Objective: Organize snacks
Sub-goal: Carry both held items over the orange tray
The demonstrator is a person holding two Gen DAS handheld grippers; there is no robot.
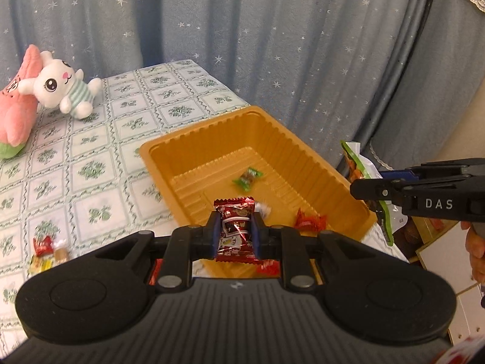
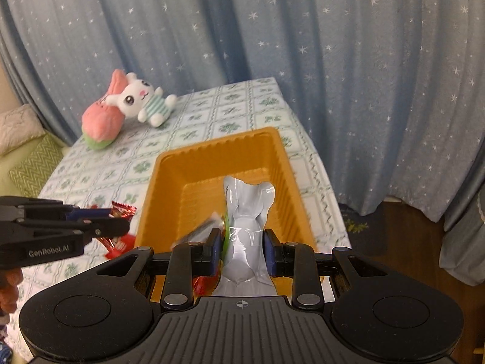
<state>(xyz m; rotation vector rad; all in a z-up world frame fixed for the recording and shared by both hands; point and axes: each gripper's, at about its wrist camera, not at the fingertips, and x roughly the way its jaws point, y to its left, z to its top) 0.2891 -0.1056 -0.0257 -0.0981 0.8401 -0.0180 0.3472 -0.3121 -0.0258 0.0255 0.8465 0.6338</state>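
Note:
An orange plastic tray (image 1: 318, 163) sits on the patterned tablecloth; it also shows in the right wrist view (image 2: 169, 188). My left gripper (image 1: 235, 230) is shut on a red candy wrapper (image 1: 235, 227) held over the tray's near edge. In the tray lie a green candy (image 1: 247, 178) and a red candy (image 1: 309, 223). My right gripper (image 2: 241, 242) is shut on a grey-and-green snack pouch (image 2: 245, 230) above the tray; that pouch shows in the left wrist view (image 1: 357, 163) at the tray's right side.
Small loose candies (image 1: 50, 250) lie on the tablecloth at the left. A white bunny plush (image 1: 65, 88) and a pink plush (image 1: 18, 112) lie at the table's far left. Blue starred curtains hang behind. The table edge runs close behind the tray.

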